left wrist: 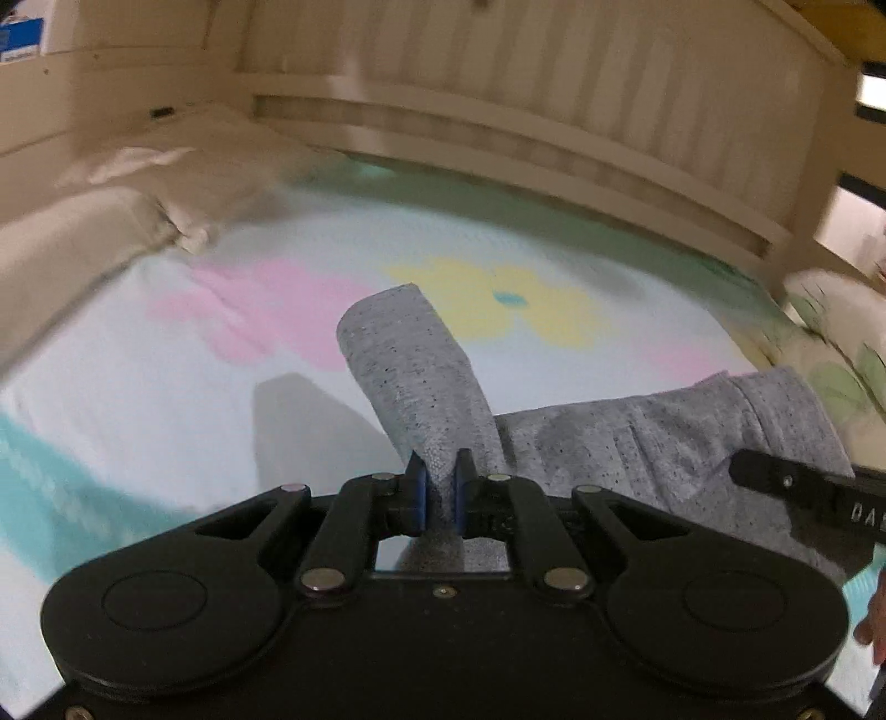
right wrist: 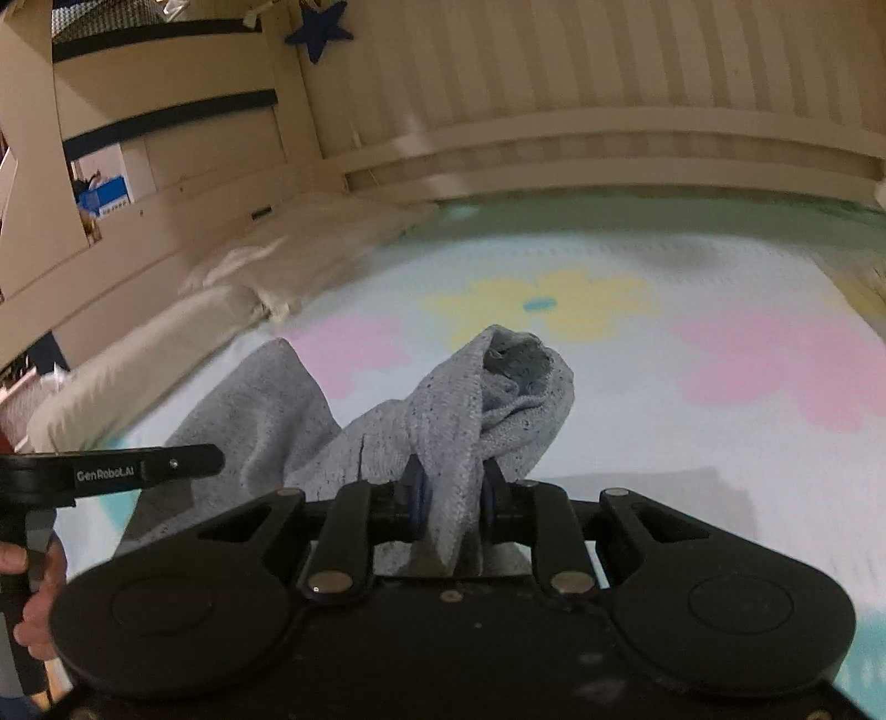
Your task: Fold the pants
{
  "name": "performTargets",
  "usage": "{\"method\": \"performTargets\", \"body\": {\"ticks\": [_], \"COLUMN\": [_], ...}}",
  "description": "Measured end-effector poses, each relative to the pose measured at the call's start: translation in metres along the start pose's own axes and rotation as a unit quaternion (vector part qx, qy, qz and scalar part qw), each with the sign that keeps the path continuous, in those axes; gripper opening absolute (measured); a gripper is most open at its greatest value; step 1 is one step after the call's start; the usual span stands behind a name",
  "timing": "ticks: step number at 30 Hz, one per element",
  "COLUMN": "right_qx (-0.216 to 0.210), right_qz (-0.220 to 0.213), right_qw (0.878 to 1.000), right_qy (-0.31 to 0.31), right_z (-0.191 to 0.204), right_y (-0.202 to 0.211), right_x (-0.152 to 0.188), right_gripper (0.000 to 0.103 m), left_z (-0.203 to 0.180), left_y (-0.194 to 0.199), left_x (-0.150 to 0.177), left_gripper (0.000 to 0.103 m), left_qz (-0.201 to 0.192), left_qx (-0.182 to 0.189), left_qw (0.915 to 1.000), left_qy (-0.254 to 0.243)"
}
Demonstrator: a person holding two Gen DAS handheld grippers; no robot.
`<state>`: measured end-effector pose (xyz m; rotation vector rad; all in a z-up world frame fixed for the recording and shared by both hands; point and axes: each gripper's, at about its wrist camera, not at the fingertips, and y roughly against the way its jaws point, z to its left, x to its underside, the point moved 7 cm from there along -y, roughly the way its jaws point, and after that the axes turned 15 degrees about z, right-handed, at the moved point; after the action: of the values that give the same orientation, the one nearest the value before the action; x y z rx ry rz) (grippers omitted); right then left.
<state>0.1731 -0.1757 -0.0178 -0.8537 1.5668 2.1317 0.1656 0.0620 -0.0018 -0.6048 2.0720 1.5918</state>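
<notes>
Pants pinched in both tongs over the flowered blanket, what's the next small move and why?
Probably carry both pinched ends forward together and lay them flat: left tongs and right tongs each clamp grey pants, which hang bunched above the blanket.

You are in a home, in what looks like a child's bedroom: a bed (left wrist: 166,387) with a pastel flower-print cover, a cream slatted wooden rail (right wrist: 554,111) around it, a pillow (right wrist: 138,354), and a blue star (right wrist: 320,26) hanging above
</notes>
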Motion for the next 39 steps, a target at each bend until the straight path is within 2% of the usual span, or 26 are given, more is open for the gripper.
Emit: {"method": "performTargets", "body": {"ticks": [3, 5, 6, 7, 8, 9, 11, 12, 13, 14, 18, 23, 26, 30, 32, 35, 39], "right_qx": [-0.003, -0.017, -0.019, -0.017, -0.006, 0.014, 0.094, 0.129, 0.142, 0.136, 0.096, 0.072, 0.070, 0.080, 0.080, 0.081, 0.091], "right_qz": [-0.009, -0.008, -0.006, -0.001, 0.013, 0.025, 0.042, 0.043, 0.045, 0.047, 0.042, 0.024, 0.021, 0.028, 0.033, 0.032, 0.035], "right_qw": [1.000, 1.000, 0.999, 0.999, 1.000, 0.999, 0.994, 0.991, 0.989, 0.989, 0.994, 0.997, 0.997, 0.996, 0.996, 0.996, 0.995], "right_qy": [0.000, -0.021, -0.026, -0.028, -0.028, -0.029, -0.028, -0.020, -0.010, -0.006, -0.029, -0.032, -0.040, -0.029, -0.019, -0.006, 0.010], "right_z": [0.006, 0.008, 0.009, 0.009, 0.008, 0.006, 0.001, 0.000, -0.001, 0.001, 0.012, 0.029, 0.036, 0.053, 0.062, 0.074, 0.077], "right_y": [-0.029, -0.058, -0.070, -0.083, -0.102, -0.115, -0.136, -0.139, -0.139, -0.137, -0.110, -0.060, -0.034, -0.007, 0.003, 0.014, 0.005], "right_x": [-0.036, -0.058, -0.066, -0.073, -0.078, -0.079, -0.077, -0.076, -0.074, -0.073, -0.074, -0.069, -0.060, -0.042, -0.033, -0.020, -0.009], "right_gripper": [0.021, 0.021, 0.023, 0.025, 0.032, 0.032, 0.032, 0.032, 0.032, 0.032, 0.032, 0.033, 0.034, 0.034, 0.034, 0.034, 0.034], "left_z": [0.026, 0.041, 0.051, 0.061, 0.073, 0.087, 0.112, 0.122, 0.127, 0.130, 0.123, 0.082, 0.062, 0.042, 0.034, 0.024, 0.022], "left_y": [-0.014, -0.028, -0.039, -0.048, -0.054, -0.062, -0.071, -0.073, -0.072, -0.070, -0.051, -0.004, 0.016, 0.038, 0.043, 0.042, 0.033], "left_x": [-0.039, -0.060, -0.069, -0.072, -0.068, -0.066, -0.058, -0.054, -0.051, -0.048, -0.050, -0.051, -0.046, -0.027, -0.016, -0.001, 0.015], "left_gripper": [0.012, 0.013, 0.014, 0.022, 0.026, 0.026, 0.023, 0.023, 0.023, 0.023, 0.023, 0.025, 0.038, 0.038, 0.038, 0.038, 0.038], "left_qz": [-0.007, -0.010, -0.005, 0.002, 0.013, 0.029, 0.043, 0.047, 0.051, 0.054, 0.047, 0.023, 0.020, 0.004, 0.005, 0.015, 0.031], "left_qx": [-0.012, -0.034, -0.050, -0.069, -0.092, -0.120, -0.171, -0.178, -0.176, -0.170, -0.157, -0.146, -0.147, -0.152, -0.155, -0.137, -0.123], "left_qw": [0.9996, 0.9990, 0.9984, 0.9973, 0.9953, 0.9916, 0.9820, 0.9796, 0.9789, 0.9785, 0.9801, 0.9860, 0.9872, 0.9878, 0.9878, 0.9903, 0.9914], "left_qy": [0.025, 0.027, 0.025, 0.025, 0.029, 0.037, 0.067, 0.081, 0.092, 0.104, 0.112, 0.077, 0.058, 0.032, 0.021, 0.015, 0.032]}}
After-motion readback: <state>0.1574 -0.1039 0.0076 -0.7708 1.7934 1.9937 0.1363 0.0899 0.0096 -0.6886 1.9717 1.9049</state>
